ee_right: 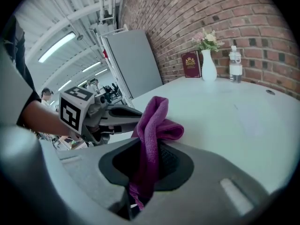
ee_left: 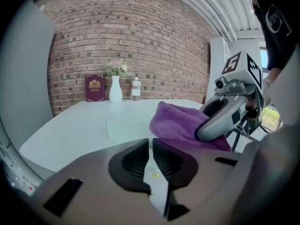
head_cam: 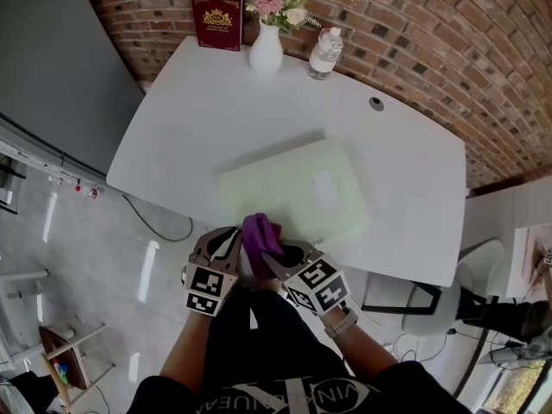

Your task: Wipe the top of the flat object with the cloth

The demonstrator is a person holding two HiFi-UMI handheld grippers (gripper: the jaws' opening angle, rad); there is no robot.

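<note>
A pale green flat object (head_cam: 293, 190) lies on the white table (head_cam: 190, 119). A purple cloth (head_cam: 260, 238) hangs at the table's near edge, pinched in my right gripper (head_cam: 278, 262), whose jaws are shut on it (ee_right: 149, 149). My left gripper (head_cam: 233, 247) sits just left of the cloth, shut and empty. In the left gripper view the cloth (ee_left: 180, 123) and the right gripper (ee_left: 225, 116) show to the right, the flat object (ee_left: 124, 128) ahead. Both grippers hover at the near edge, short of the flat object.
At the table's far end stand a dark red book (head_cam: 216, 21), a white vase with flowers (head_cam: 266, 48) and a water bottle (head_cam: 325, 54). A cable hole (head_cam: 376, 103) sits at the right. A brick wall lies behind, a chair (head_cam: 431, 296) to the right.
</note>
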